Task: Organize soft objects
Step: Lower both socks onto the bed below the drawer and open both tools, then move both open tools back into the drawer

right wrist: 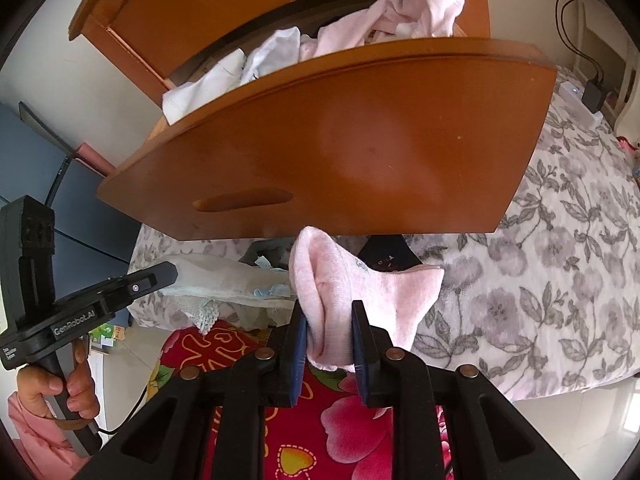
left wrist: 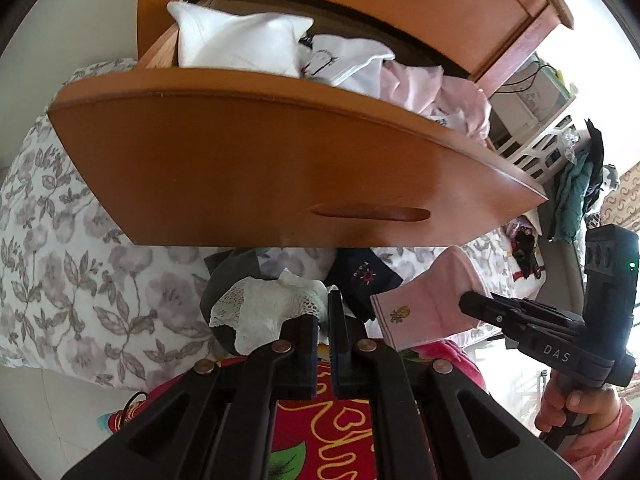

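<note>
Overhead, the open drawer (left wrist: 256, 168) overhangs both grippers, left (left wrist: 323, 320) clenching lace cloth (left wrist: 264, 312), right (right wrist: 330, 332) grasping pink sock (right wrist: 360, 292).

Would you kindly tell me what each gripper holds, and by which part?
Left gripper: white lace cloth, by its edge. Right gripper: pink sock, by its cuff end.

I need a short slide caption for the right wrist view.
Right claw shut on a pink sock below the open wooden drawer full of clothes.
</note>
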Demonstrator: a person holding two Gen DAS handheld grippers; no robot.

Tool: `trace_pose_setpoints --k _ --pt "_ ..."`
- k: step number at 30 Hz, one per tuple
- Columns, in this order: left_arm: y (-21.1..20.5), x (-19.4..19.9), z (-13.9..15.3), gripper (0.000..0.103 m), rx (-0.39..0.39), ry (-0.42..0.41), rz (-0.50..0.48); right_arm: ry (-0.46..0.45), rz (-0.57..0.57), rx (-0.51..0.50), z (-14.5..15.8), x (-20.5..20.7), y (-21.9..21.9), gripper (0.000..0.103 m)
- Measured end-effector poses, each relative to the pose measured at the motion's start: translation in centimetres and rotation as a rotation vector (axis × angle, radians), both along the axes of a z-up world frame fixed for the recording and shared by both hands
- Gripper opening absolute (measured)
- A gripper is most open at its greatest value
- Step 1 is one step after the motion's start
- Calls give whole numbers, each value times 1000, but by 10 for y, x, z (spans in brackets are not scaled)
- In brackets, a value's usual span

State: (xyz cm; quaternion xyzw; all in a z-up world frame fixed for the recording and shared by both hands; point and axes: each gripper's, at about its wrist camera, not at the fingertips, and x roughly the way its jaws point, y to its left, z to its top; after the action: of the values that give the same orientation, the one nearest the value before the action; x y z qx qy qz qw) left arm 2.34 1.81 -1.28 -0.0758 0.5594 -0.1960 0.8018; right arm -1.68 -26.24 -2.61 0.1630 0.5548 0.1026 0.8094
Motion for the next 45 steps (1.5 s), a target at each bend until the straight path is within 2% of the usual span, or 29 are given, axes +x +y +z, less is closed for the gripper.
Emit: trace_pose_setpoints --k 10,13,16,17,18,19,21,23,24,31,33,36,39,45 --pt "-3 7 -18 4 22 53 1 24 0 -32 -9 9 2 23" --pt "-4 8 -23 7 28 67 -1 31 -1 -38 -11 11 2 26" --pt "-4 9 -26 29 37 78 4 39 2 -46 -12 12 4 28" --pt "-3 10 -27 40 39 81 7 40 2 -52 -13 12 4 30" --pt "-3 10 -28 46 40 79 10 41 1 -55 -13 13 4 36" --pt "-3 10 -28 47 43 78 12 41 0 -58 -13 13 5 40" --pt "-2 11 -29 53 50 79 14 38 -3 -69 -13 14 5 58" --pt "-1 12 -30 61 58 81 23 36 -6 -80 -13 15 6 66" --pt "0 13 -31 64 61 81 26 36 -4 -83 -13 15 6 66" --pt "5 17 -38 73 118 89 57 54 -7 -90 -21 17 5 81" --pt "7 18 -38 81 128 82 66 53 -10 -94 -23 18 4 90" --pt "8 20 -39 82 141 78 74 47 -18 -102 -23 18 3 101" --pt "9 20 -41 83 152 77 81 46 -24 -104 -24 19 2 102" --pt "11 20 -40 98 158 45 96 34 -36 -105 -24 18 1 103"
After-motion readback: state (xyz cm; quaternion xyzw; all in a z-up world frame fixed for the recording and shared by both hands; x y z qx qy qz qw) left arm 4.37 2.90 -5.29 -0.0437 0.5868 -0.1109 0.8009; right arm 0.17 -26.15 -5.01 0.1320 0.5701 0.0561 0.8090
